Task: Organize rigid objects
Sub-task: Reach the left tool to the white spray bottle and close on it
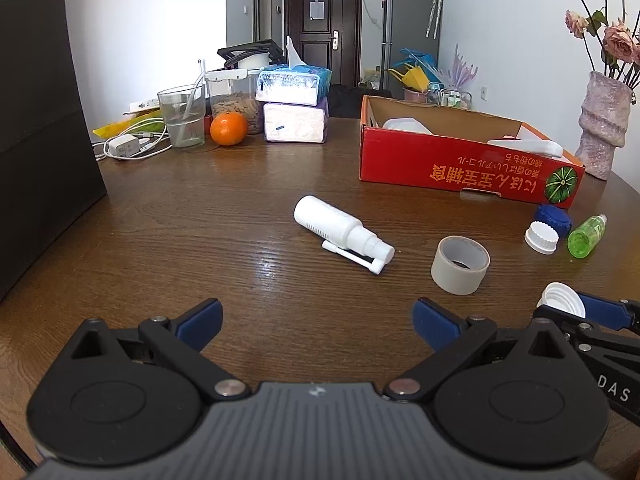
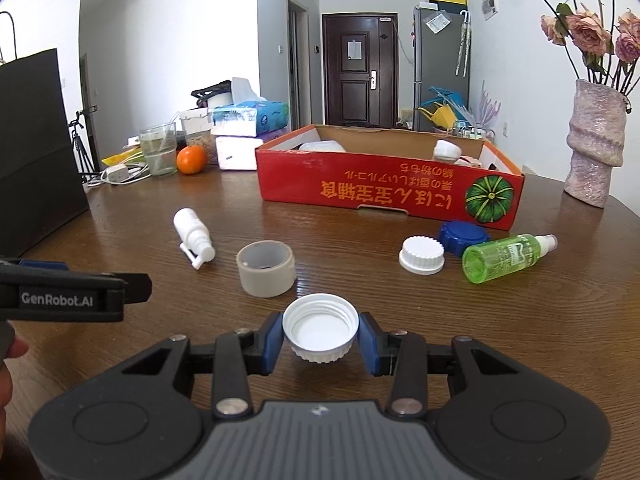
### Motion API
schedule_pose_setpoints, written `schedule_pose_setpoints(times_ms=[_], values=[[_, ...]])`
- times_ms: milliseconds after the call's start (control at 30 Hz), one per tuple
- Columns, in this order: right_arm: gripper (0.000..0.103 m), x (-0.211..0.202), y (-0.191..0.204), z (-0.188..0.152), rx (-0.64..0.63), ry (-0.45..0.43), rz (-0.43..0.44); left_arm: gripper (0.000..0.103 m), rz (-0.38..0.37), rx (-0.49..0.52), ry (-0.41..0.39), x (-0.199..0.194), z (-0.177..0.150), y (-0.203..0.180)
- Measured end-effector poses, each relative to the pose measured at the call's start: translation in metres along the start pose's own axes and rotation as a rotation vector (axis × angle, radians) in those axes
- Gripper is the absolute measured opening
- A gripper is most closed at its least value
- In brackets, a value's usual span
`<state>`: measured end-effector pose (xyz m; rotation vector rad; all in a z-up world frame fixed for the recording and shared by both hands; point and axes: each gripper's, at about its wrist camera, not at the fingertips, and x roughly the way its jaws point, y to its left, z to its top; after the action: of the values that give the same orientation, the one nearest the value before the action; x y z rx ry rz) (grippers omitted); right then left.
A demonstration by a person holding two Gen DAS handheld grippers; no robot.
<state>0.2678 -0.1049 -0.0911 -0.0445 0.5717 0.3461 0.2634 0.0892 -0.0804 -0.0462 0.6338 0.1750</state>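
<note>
My right gripper [image 2: 320, 340] is shut on a white screw cap [image 2: 320, 330], held open side up just above the wooden table [image 2: 360, 280]; the same white screw cap [image 1: 562, 300] shows at the right edge of the left wrist view. My left gripper [image 1: 318, 320] stands open over bare wood, nothing between its blue pads. Ahead lie a white spray bottle [image 1: 340, 230], a grey tape roll [image 2: 266, 268], another white cap [image 2: 422, 254], a blue cap [image 2: 464, 236] and a green spray bottle [image 2: 508, 256]. The red cardboard box [image 2: 380, 192] at the back holds white items.
A pink vase [image 2: 596, 144] with dried roses stands at the far right. At the back left are an orange [image 2: 192, 159], a glass of water [image 2: 158, 150], tissue packs [image 1: 294, 110], a charger with cables [image 1: 124, 146] and a black bag [image 1: 40, 120].
</note>
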Motion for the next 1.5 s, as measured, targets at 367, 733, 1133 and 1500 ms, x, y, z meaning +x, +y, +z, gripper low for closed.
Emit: schedule_pose_setpoints(times_ms=[367, 733, 1133, 1500], values=[[0.039, -0.002, -0.022, 0.004, 0.041, -0.027, -0.047, 0.103, -0.029, 0.07, -0.009, 0.019, 0.019, 0.003], [0.039, -0.001, -0.045, 0.006, 0.077, -0.046, -0.109, 0.103, -0.073, 0.214, -0.026, 0.043, 0.03, -0.004], [0.039, -0.001, -0.067, 0.007, 0.133, -0.054, -0.162, 0.103, -0.188, 0.27, 0.007, 0.071, 0.036, 0.001], [0.039, 0.002, -0.069, 0.005, 0.14, -0.051, -0.198, 0.103, -0.258, 0.306, 0.02, 0.087, 0.043, 0.008]])
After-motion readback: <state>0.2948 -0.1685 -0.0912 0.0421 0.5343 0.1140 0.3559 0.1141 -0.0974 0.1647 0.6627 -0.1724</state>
